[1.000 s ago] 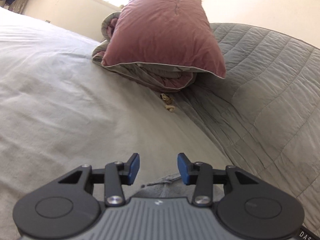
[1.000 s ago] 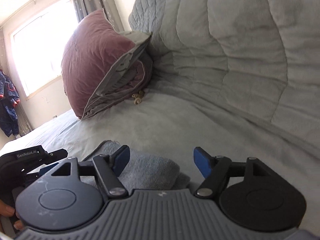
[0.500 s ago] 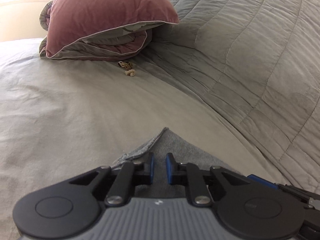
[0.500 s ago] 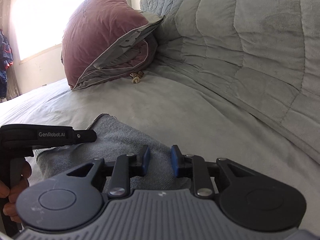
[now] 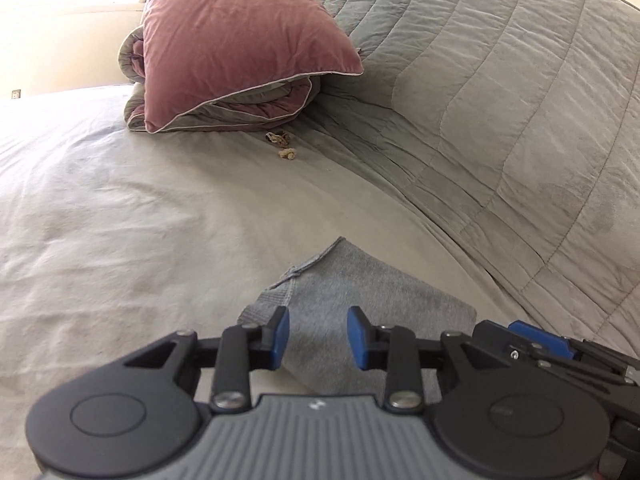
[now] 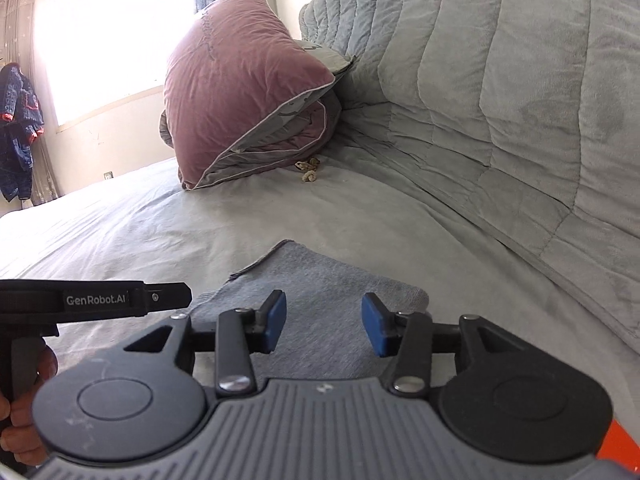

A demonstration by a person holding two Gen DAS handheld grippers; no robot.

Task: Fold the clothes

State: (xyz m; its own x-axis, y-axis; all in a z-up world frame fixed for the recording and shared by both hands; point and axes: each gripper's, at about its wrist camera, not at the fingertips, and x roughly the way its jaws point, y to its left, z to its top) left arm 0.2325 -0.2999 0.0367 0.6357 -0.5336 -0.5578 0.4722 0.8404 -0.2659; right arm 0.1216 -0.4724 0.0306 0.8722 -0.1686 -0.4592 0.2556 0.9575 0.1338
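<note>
Bed: 1 garment (2 claws)

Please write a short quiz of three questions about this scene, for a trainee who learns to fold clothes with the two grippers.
1. True or false: the left gripper is clamped on the grey garment.
2. The small beige item lies closest to: A) the pink pillow B) the garment C) the hanging clothes.
3. Fill in: the right gripper is ____ above the garment.

Key: 1 false; 2 A; 3 open.
</note>
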